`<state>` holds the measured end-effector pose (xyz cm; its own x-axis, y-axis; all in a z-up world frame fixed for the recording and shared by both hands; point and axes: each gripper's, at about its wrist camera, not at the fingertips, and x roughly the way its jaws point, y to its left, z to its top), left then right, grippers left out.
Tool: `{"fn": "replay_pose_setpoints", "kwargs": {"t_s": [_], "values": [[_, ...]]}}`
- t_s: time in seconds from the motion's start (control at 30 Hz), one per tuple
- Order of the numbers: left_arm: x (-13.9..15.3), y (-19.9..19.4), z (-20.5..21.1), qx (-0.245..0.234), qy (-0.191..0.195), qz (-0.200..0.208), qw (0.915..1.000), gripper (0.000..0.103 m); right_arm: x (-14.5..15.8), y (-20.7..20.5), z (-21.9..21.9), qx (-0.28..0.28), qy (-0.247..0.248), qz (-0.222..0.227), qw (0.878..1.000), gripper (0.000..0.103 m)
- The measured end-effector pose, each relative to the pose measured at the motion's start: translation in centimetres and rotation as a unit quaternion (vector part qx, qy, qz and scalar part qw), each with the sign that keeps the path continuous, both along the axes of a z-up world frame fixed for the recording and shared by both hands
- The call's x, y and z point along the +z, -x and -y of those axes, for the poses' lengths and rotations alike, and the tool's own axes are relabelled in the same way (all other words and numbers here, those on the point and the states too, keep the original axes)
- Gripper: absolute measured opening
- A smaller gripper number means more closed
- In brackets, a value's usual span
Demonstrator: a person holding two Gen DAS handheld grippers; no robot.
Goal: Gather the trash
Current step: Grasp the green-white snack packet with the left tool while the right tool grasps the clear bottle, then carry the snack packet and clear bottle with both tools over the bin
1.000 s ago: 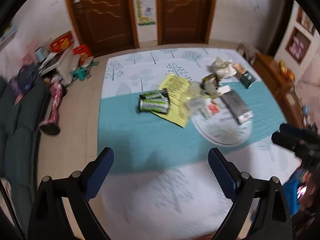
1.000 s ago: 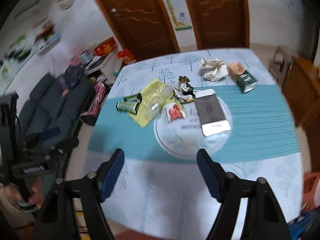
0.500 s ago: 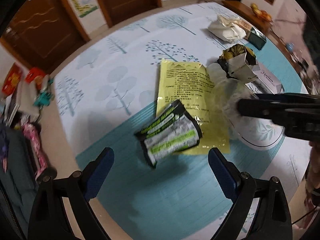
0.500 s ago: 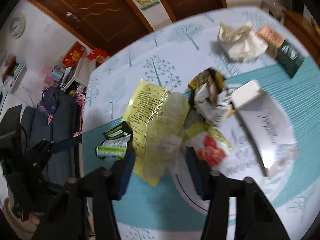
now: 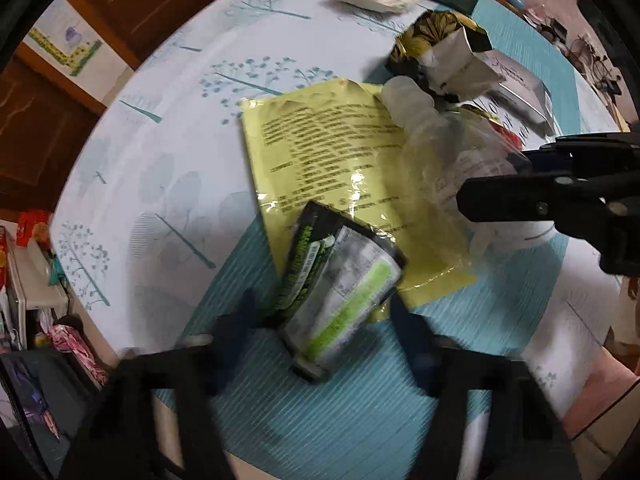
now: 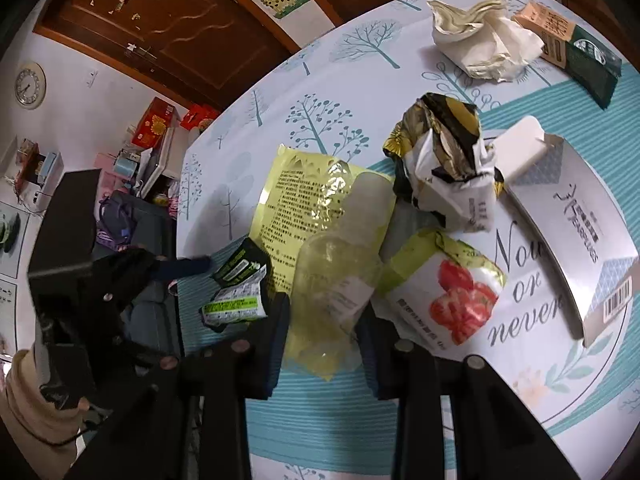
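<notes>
A black and green wrapper lies on the teal tablecloth, partly over a yellow printed packet. My left gripper is open, its blurred fingers on either side of the wrapper's near end. The wrapper also shows in the right wrist view. A crumpled clear plastic bottle lies on the yellow packet. My right gripper stands around the bottle's near end, jaws narrowed against its sides. The right gripper also shows at the right of the left wrist view.
A strawberry packet, a crumpled black and gold bag and a grey carton lie on a round white tray. Crumpled white paper and a green box lie farther back. Doors and floor clutter lie beyond the table.
Both grippers have moved down and forward to the table. The left now straddles the wrapper and the right has closed in around the bottle.
</notes>
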<state>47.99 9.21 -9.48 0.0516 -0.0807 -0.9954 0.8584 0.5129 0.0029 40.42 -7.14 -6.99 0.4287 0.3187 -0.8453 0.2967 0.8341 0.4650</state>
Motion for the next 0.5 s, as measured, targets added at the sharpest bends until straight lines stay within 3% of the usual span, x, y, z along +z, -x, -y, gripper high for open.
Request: {"fn": "replay_pose_setpoints", "kwargs": {"t_s": [0.03,0.1,0.17,0.33,0.5], "values": [[0.0,-0.1,0.0,0.006,0.000,-0.004,1.0000,0.047,0.0,0.1,0.0,0.001,-0.002,0.002,1.000,0.032],[0.0,0.0,0.0,0.011,0.005,-0.006,0.9999,0.023,0.3,0.5,0.0,0.002,-0.007,0.007,1.000,0.032],[0.1,0.3,-0.2,0.024,0.010,-0.009,0.9996,0.015,0.6,1.0,0.0,0.004,-0.011,0.013,1.000,0.032],[1.9,1.5,-1.6,0.061,0.038,0.010,0.9973,0.013,2.0,3.4,-0.2,0.009,-0.015,0.030,0.999,0.031],[4.8,4.6,-2.9,0.124,0.074,0.011,0.9895,0.011,3.7,7.1,0.5,0.009,-0.023,0.049,0.998,0.031]]}}
